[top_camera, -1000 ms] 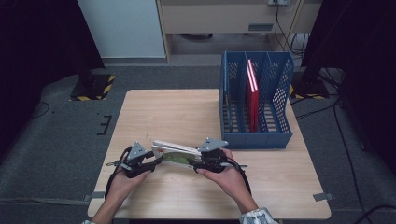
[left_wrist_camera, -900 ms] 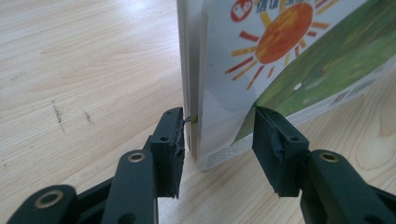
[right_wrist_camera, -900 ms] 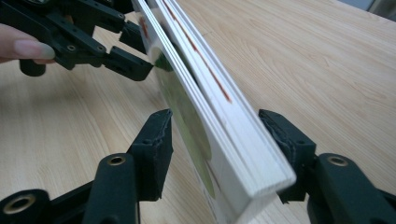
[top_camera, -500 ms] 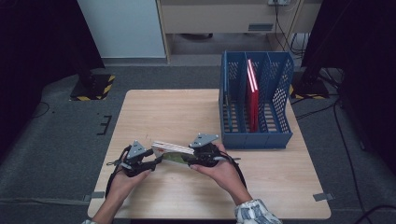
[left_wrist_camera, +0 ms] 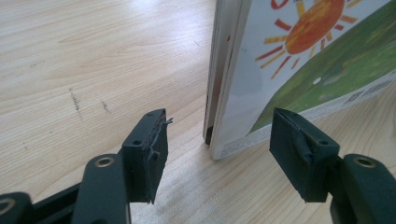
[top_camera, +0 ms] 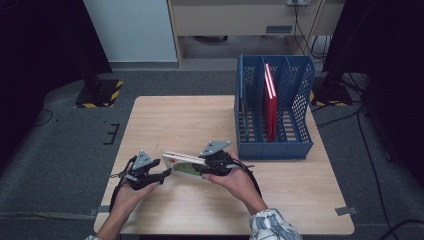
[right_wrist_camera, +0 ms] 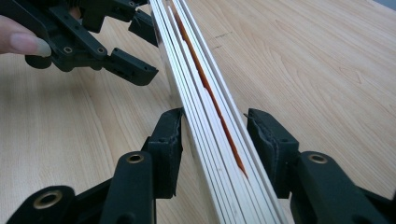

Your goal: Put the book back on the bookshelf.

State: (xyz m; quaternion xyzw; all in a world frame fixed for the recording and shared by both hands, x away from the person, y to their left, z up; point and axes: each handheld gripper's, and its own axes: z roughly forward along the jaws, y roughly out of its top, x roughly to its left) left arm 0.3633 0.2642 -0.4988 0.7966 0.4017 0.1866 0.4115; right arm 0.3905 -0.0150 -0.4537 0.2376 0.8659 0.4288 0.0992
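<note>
A thin picture book with a sun and green grass on its cover stands tilted on its edge near the table's front. My left gripper is at the book's left end. Its jaws have just been opening and stand open, with the book's lower corner between them untouched. My right gripper holds the book's right end. Its jaws have just been closing and press on the stack of white pages. The left gripper also appears beyond the book in the right gripper view.
A blue slotted file rack stands at the table's right back, with a red book upright in a middle slot. The wooden table lies bare behind the book. Dark floor and cables surround the table.
The left gripper's jaws have spread apart and let go of the book's end. The right gripper has slid a little left along the book and its jaws have narrowed onto it.
</note>
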